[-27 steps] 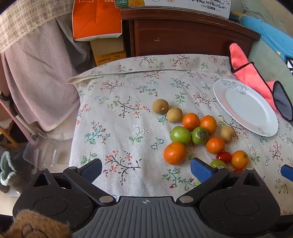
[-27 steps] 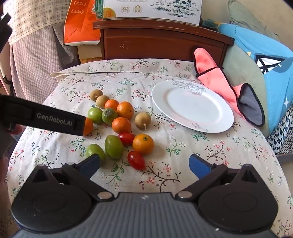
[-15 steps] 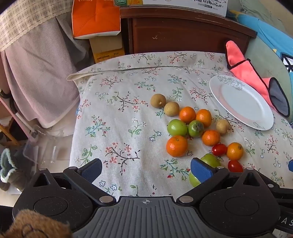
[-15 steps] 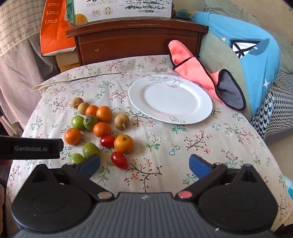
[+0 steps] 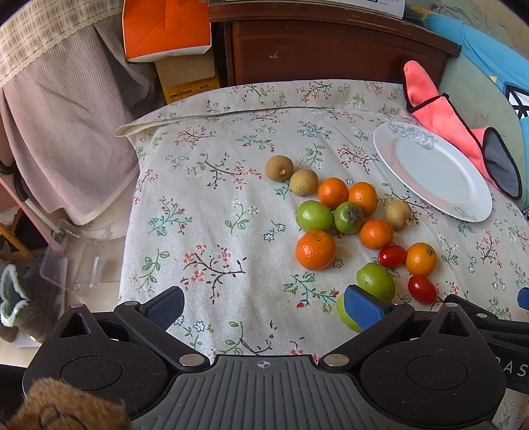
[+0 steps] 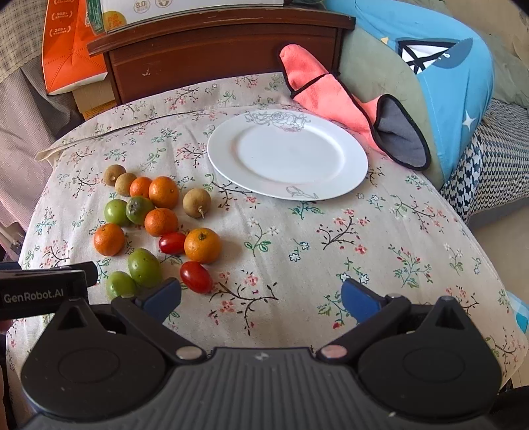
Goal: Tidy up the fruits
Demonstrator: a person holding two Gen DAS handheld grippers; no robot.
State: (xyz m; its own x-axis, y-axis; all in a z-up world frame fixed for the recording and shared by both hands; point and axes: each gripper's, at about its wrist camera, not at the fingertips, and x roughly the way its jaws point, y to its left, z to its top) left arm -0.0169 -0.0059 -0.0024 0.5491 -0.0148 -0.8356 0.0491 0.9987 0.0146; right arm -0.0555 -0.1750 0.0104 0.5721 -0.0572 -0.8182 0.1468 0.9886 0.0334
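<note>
Fruit cluster (image 6: 155,228) on floral-print tablecloth (image 6: 347,238), both grippers spread wide and empty.

The mixed fruits, orange, green, brown and red, lie loose on the cloth, left of the empty round white plate (image 6: 287,153) and apart from it. The left gripper (image 5: 264,306) hangs above bare cloth near the cluster's closest green fruit; the right gripper (image 6: 261,297) hangs above bare cloth to the cluster's right. Behind the table stand a dark wooden cabinet (image 6: 215,53) and an orange carton (image 5: 165,28); a pink cloth mitt (image 6: 334,99) and a blue cushion (image 6: 439,59) rest at the right.
</note>
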